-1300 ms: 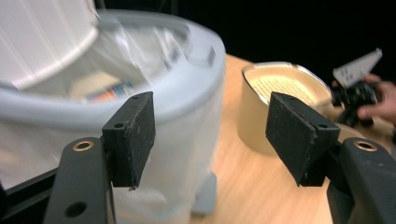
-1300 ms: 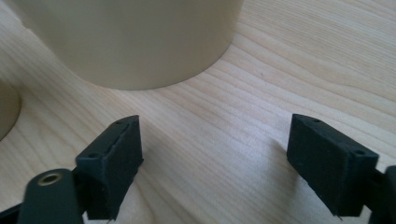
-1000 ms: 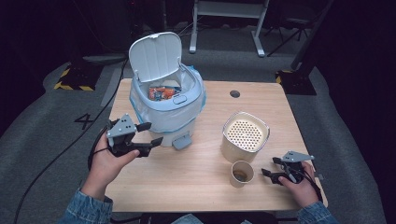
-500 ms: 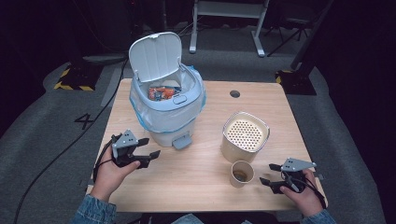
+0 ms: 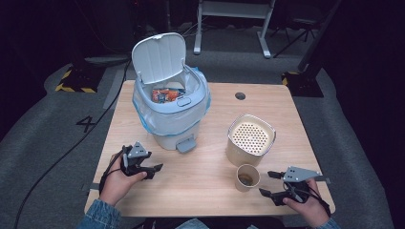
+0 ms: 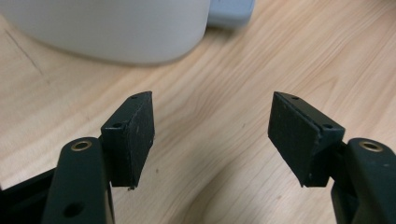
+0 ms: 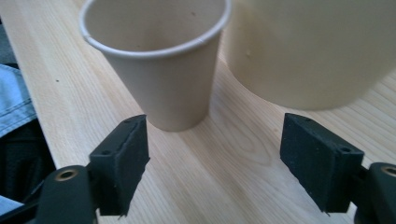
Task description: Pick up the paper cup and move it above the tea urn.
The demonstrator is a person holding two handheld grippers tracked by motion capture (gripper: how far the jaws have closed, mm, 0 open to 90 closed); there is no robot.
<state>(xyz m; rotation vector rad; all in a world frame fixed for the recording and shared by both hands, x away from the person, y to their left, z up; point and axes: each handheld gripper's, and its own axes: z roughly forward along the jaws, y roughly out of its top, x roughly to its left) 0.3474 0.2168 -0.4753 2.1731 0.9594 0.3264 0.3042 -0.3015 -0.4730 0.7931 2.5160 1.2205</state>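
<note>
A white pedal bin (image 5: 169,112) with a blue liner stands on the wooden table (image 5: 200,191), its lid up and a colourful wrapper inside. My left gripper (image 5: 155,169) rests low over the table in front of the bin's base (image 6: 107,28), open and empty (image 6: 212,135). A paper cup (image 5: 247,177) with a brown residue stands beside a beige container (image 5: 250,140) with a perforated lid. My right gripper (image 5: 267,183) points at the cup (image 7: 159,79) from the right. Its jaws (image 7: 215,158) have just been opening, with nothing between them; the cup stands just ahead.
The bin's foot pedal (image 5: 186,145) sticks out toward me. A round cable hole (image 5: 240,96) sits near the table's far edge. Bare wood lies between the two hands. A black cable (image 5: 62,157) runs across the floor at left.
My left hand has sunk from beside the bin down to the tabletop. The right hand has drifted slightly toward the front edge and its jaws stand wider apart.
</note>
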